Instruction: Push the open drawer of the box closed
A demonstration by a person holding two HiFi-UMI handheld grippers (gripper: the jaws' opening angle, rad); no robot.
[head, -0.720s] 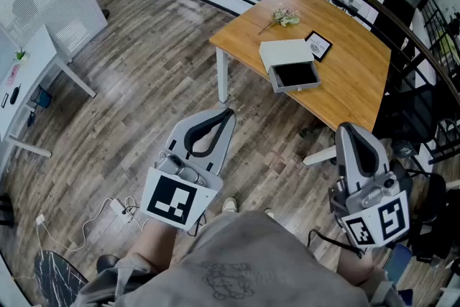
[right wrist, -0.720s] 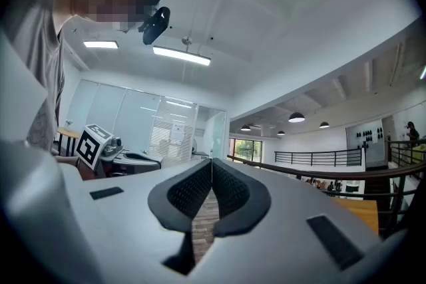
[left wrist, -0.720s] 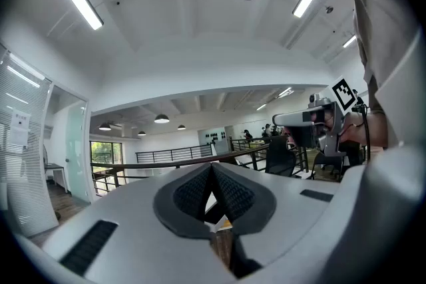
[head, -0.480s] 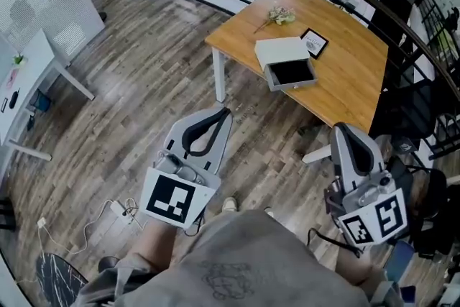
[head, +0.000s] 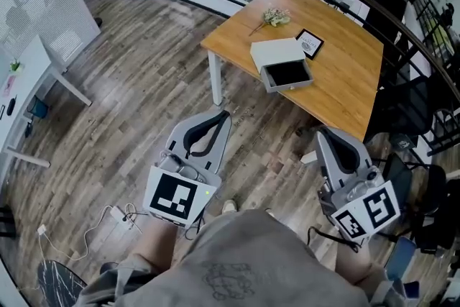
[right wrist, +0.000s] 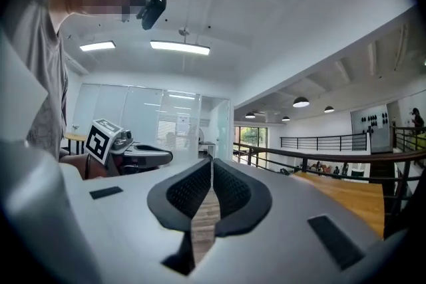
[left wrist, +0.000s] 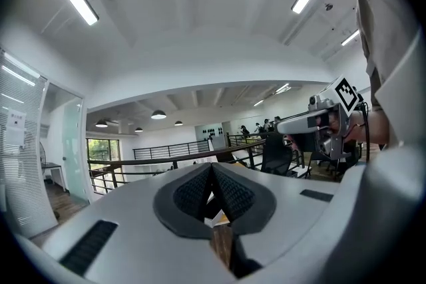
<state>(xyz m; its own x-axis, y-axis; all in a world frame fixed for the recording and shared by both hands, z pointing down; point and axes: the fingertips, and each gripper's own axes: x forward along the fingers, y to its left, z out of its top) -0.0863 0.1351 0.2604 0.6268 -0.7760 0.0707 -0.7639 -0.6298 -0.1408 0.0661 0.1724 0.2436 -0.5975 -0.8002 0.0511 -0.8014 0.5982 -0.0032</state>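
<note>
The left hand-held gripper [head: 224, 114] and the right hand-held gripper [head: 324, 133] both have their jaws pressed together with nothing between them. They are held low in front of the person, above the plank floor [head: 136, 90] and well apart from the wooden surface [head: 345, 86] ahead. On that surface lies the flat white box [head: 277, 52], its drawer [head: 289, 75] pulled out on the near side and showing a dark inside. A small framed picture [head: 310, 44] lies just beside the box, and a sprig of flowers [head: 272, 15] lies farther back.
</note>
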